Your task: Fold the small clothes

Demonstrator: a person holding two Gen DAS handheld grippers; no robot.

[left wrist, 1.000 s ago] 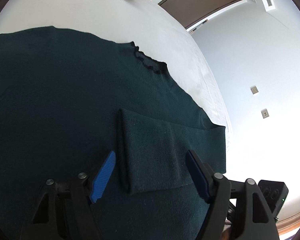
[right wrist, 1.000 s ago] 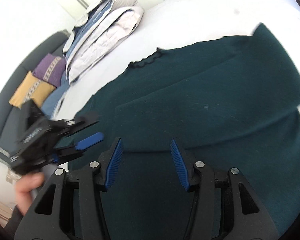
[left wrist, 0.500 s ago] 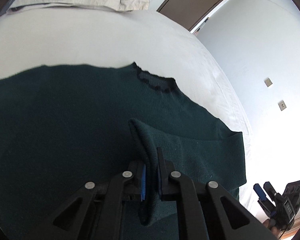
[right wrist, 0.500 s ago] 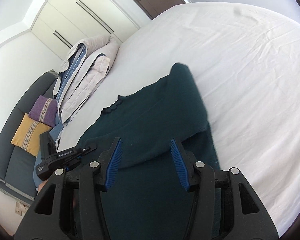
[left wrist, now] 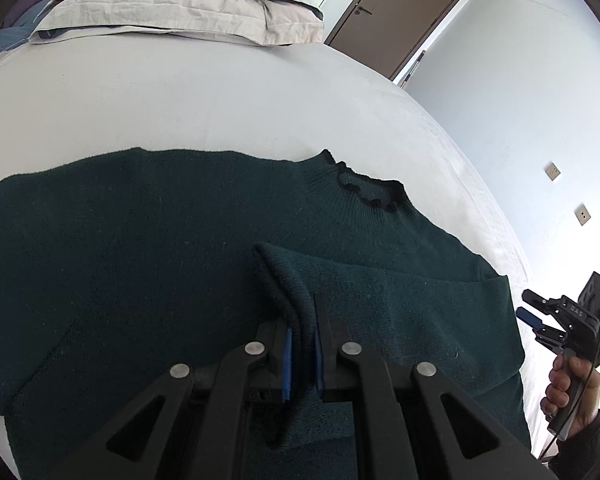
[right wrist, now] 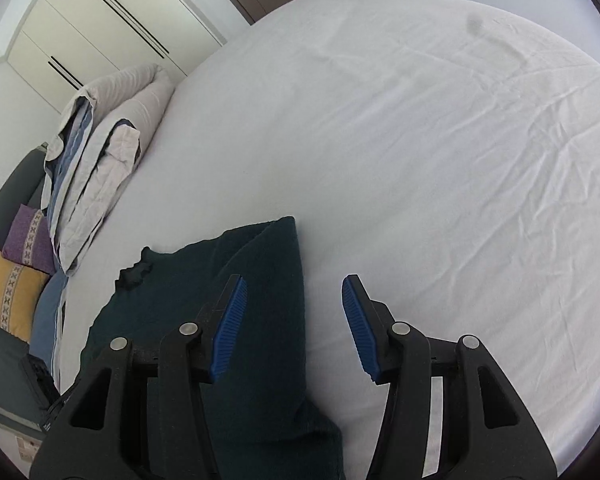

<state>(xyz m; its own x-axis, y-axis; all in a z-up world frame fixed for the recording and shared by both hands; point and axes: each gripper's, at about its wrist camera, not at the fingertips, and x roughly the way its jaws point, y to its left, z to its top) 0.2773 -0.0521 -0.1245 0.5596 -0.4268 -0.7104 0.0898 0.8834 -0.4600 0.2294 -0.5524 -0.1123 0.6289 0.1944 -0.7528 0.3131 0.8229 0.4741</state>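
We have the dark green sweater spread flat on the white bed, its frilled collar toward the far edge where the folded bedding is stacked, and its body running along the near edge. One sleeve lies folded across the chest, and our left gripper is clamped on the cuff end of it, a ridge of knit pinched up between the blue pads. Our right gripper stands apart with nothing between its pads, poised over the sweater's side edge, one finger above cloth and the other above bare sheet; the left view shows it out at the right side of the bed, held in a hand. We judge that we are in the sleeve-folding step, with the side folds of the body not yet made. The next move, as we see it, calls for laying the pinched sleeve flat and straight, then bringing the right gripper down onto the side edge to take hold of it. The knit is soft and will likely bunch if pulled unevenly.
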